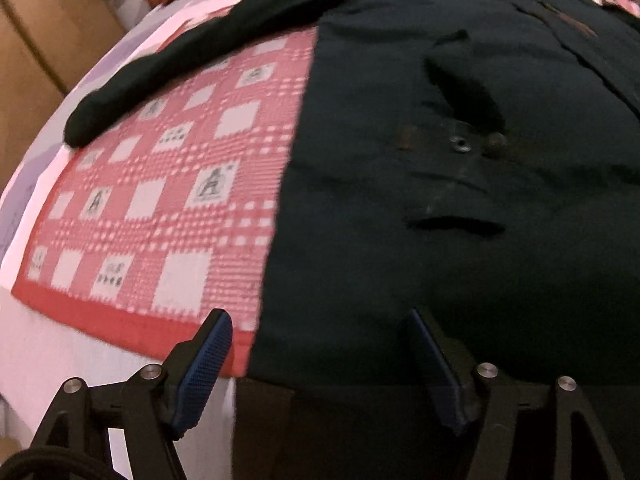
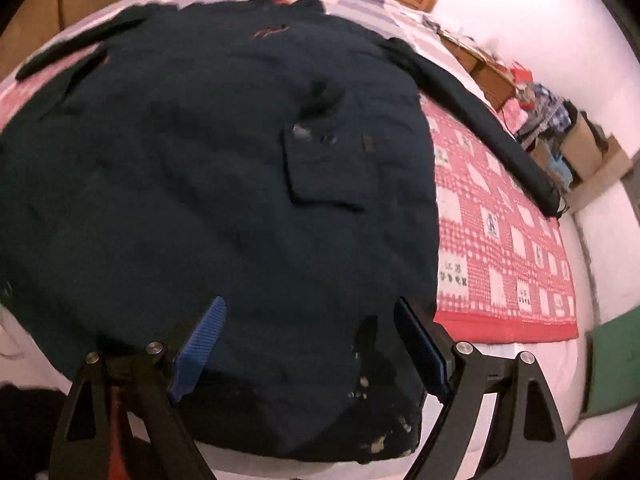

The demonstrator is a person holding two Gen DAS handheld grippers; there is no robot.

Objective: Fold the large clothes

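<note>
Bed (image 2: pixel 520 344) spread with red-and-white checked woven cloth (image 1: pixel 172 208), dark padded jacket (image 2: pixel 224 184) flat, sleeves out, left gripper (image 1: pixel 320 364) and right gripper (image 2: pixel 308 344) jaws released above hem.

Each tool (image 1: pixel 320 364) (image 2: pixel 308 344) has black linkage arms, silver screws, blue ribbed pads (image 1: pixel 204 376).

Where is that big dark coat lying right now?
The dark coat lies spread flat on the red checked blanket on the bed, sleeves out to both sides.
</note>
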